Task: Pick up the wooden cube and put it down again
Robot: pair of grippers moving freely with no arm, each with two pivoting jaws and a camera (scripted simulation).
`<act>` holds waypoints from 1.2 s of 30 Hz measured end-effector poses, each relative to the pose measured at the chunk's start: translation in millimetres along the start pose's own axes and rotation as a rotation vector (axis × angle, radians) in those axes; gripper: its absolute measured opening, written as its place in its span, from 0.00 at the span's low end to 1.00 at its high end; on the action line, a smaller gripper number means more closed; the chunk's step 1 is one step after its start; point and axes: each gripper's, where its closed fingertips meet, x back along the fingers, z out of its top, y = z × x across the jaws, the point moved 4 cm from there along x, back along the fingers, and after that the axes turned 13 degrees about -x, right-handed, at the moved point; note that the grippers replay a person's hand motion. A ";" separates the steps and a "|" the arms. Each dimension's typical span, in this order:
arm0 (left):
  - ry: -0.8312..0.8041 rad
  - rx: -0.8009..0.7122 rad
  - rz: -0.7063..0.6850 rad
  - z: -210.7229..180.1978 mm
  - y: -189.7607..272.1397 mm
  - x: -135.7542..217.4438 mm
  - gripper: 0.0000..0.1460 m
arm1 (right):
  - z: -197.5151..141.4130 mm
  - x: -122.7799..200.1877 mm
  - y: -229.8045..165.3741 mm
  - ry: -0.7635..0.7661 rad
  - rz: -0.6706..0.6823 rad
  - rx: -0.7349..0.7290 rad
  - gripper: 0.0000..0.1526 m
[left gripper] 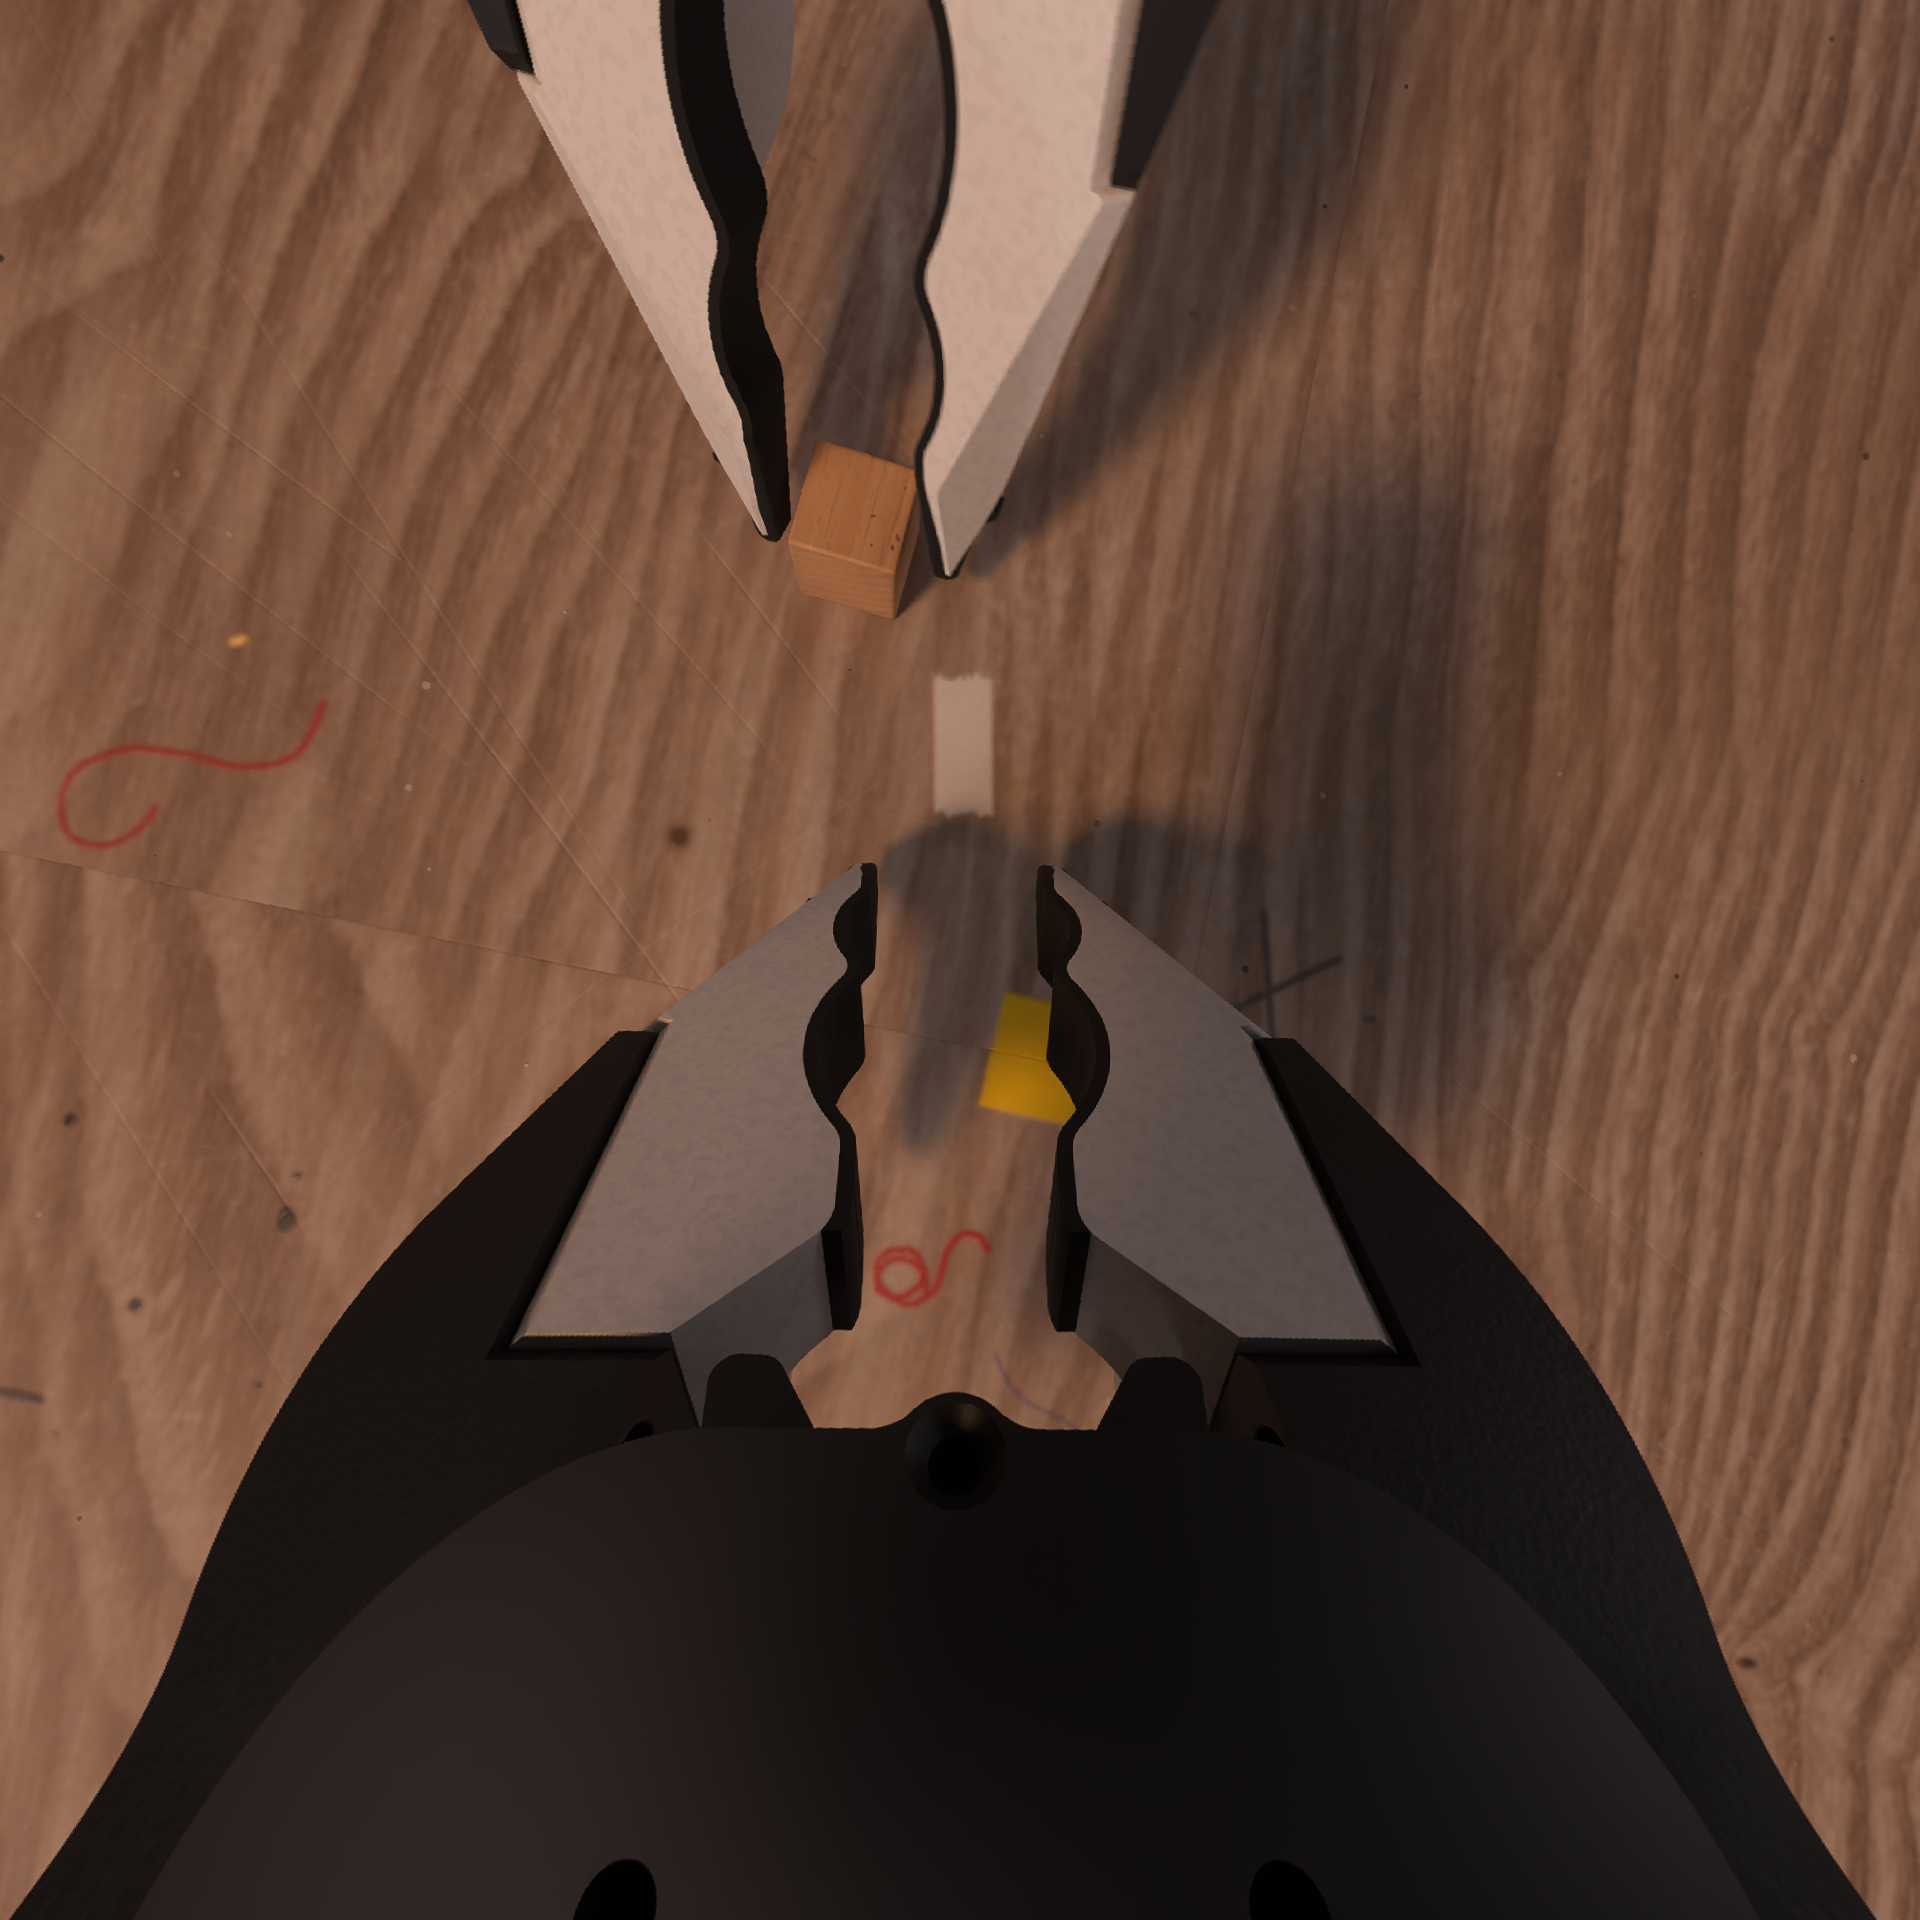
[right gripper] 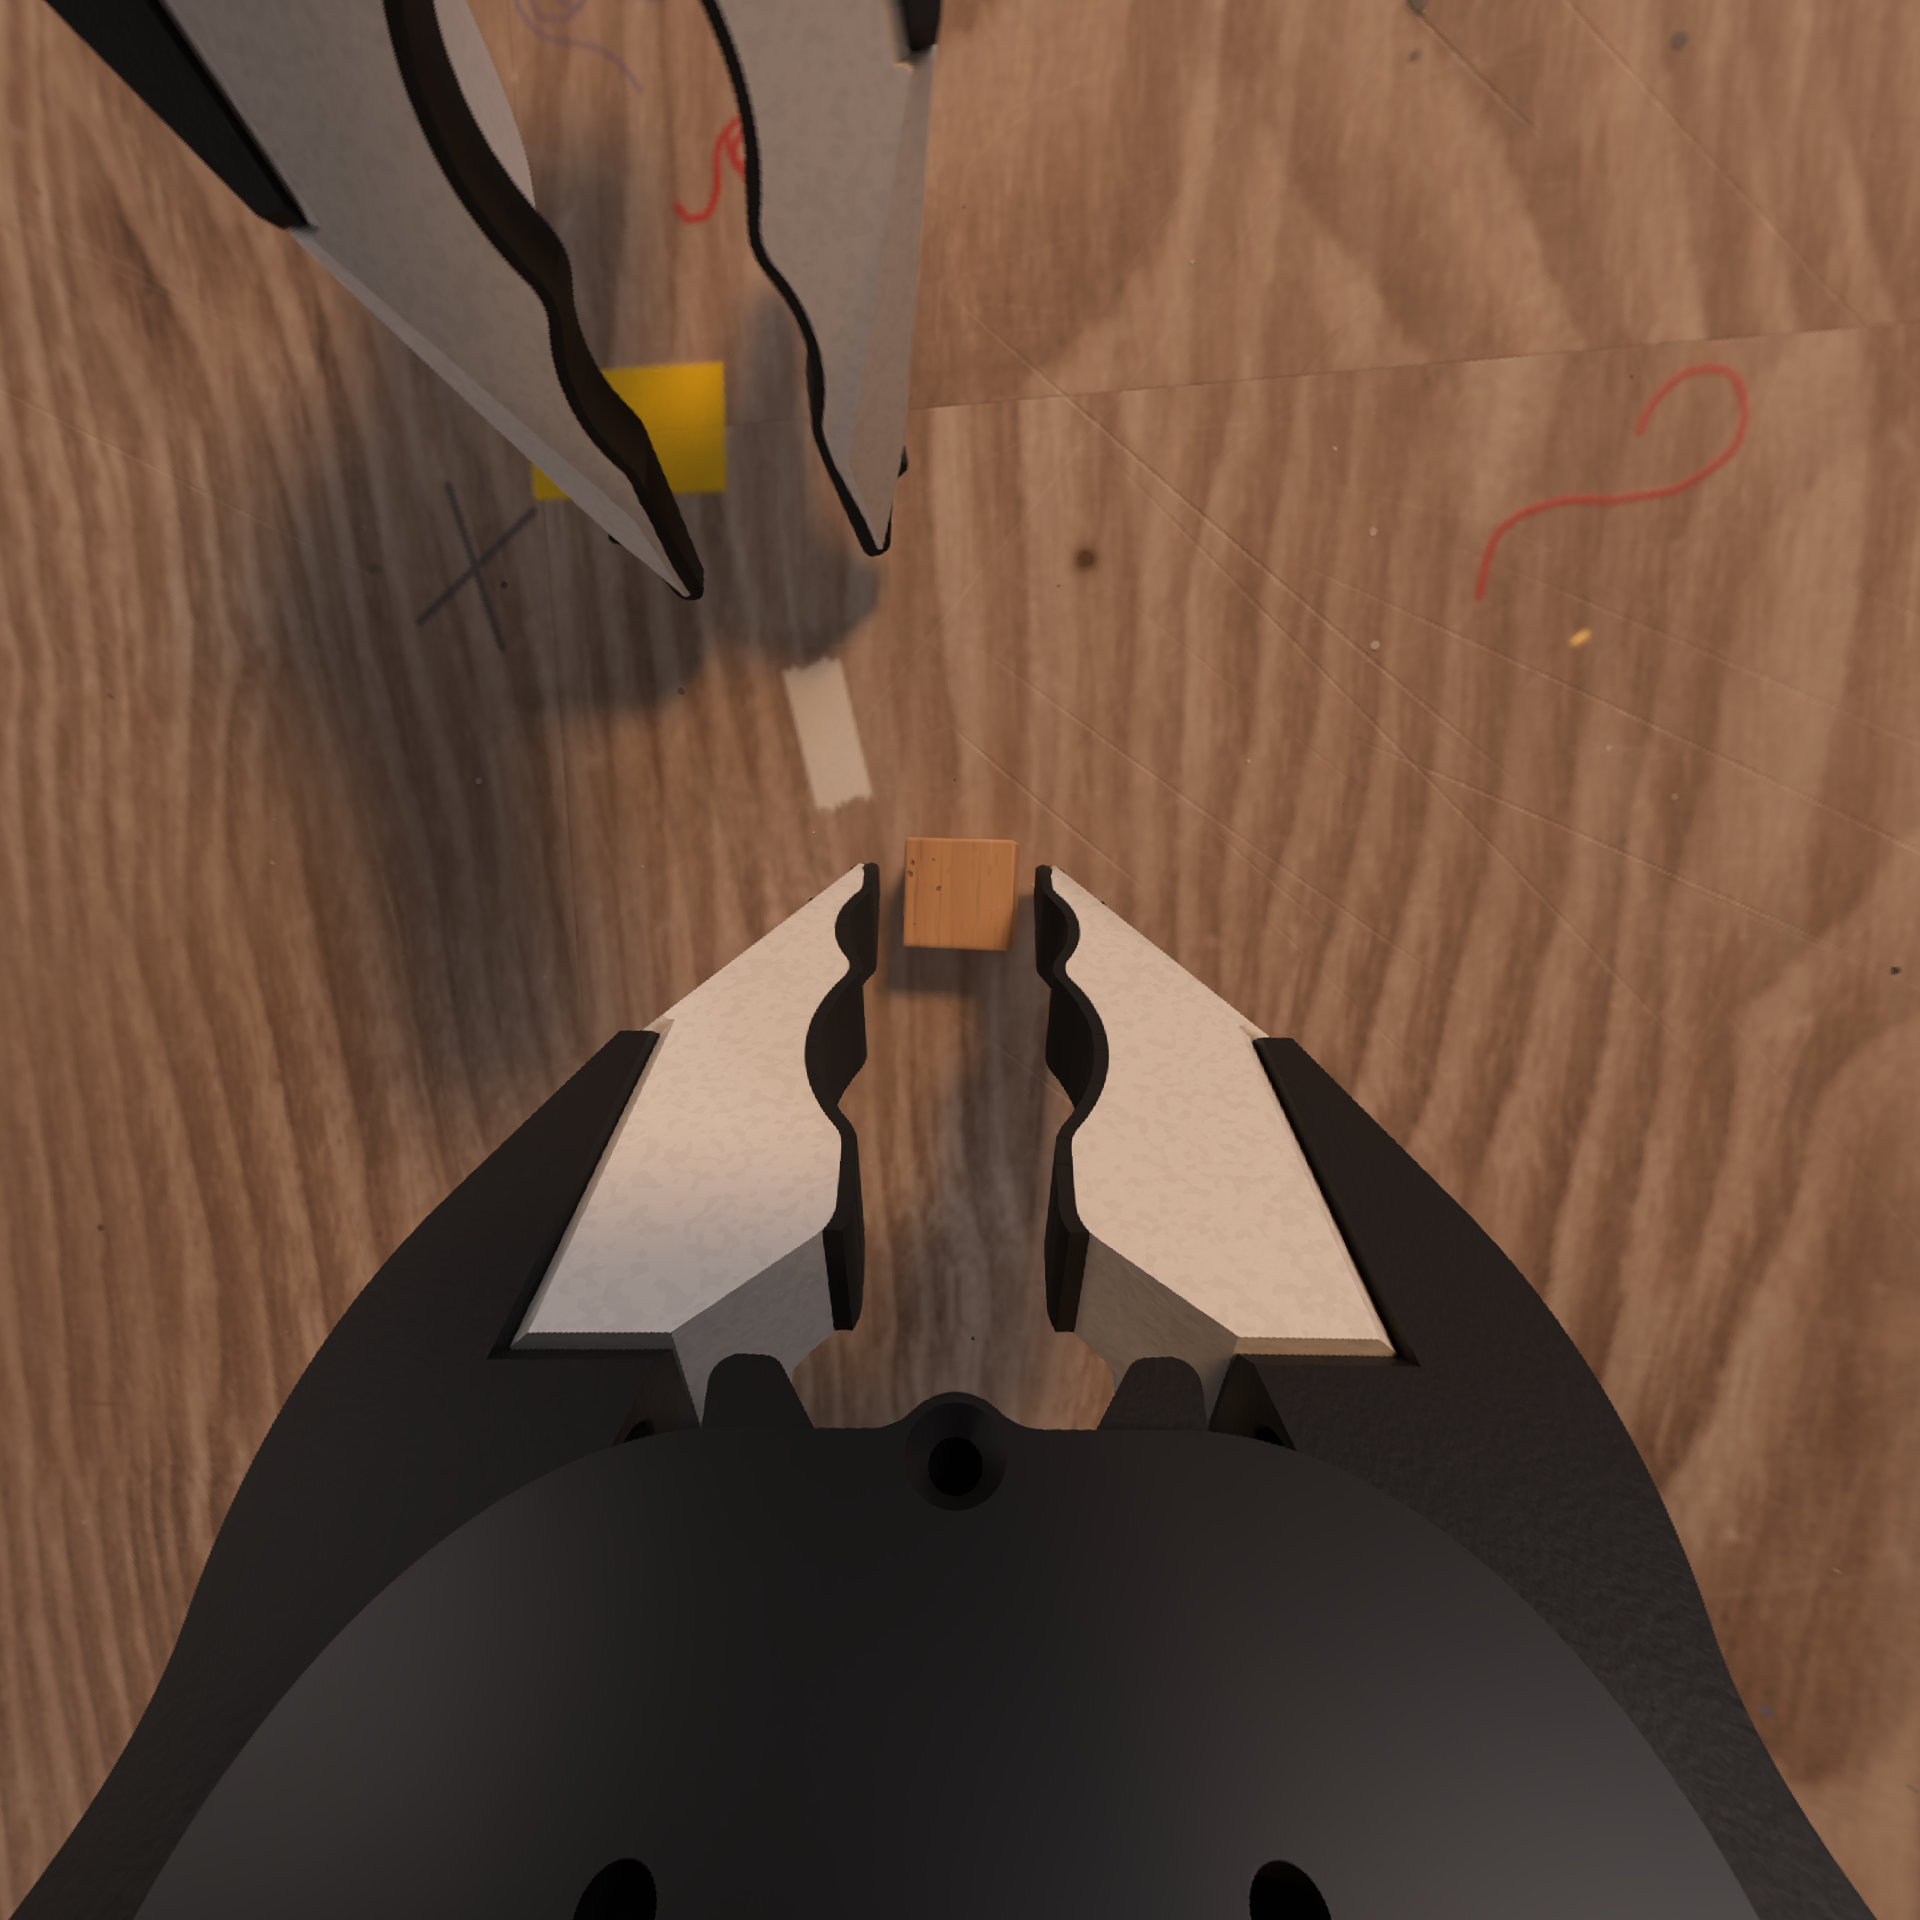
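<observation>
Straddling the cube [right gripper: 957, 894], the right gripper [right gripper: 957, 878] has its jaws parted a little wider than the block, with a thin gap showing on each side, so nothing is clamped. The cube sits on the counter [right gripper: 1455, 1143] level with the fingertips [right gripper: 1051, 894], not deeper in the throat. I judge that this suits either a pinch about to be made or a release just finished; the pictures do not settle which. From the left wrist view, the cube [left gripper: 854, 528] looks to rest flat, flanked by the two pale fingers, its near face turned slightly.

The left gripper [left gripper: 957, 878] hangs apart from the block, jaws open and empty, probably parked clear so the right one can work alone. Between its jaws, farther down, lies a yellow patch [left gripper: 1023, 1060], partly hidden by the right-side finger. A pale tape strip [left gripper: 963, 743] lies just beyond its tips, between the two grippers. Red scribbles [left gripper: 187, 774] and a faint pencil cross [right gripper: 473, 571] mark the counter off to the sides.
</observation>
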 end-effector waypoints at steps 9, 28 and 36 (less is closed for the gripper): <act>-0.002 0.005 -0.001 -0.2 0.2 -0.4 0.21 | -0.1 0.6 -3.2 -0.081 -0.141 0.013 0.19; -0.007 0.013 0.007 -0.3 -1.8 0.4 0.21 | -0.9 5.8 -0.7 -0.065 -0.104 0.045 0.13; -0.008 0.012 0.009 -0.9 -1.7 0.2 0.21 | 1.3 10.7 -10.6 -0.044 -0.075 0.128 0.13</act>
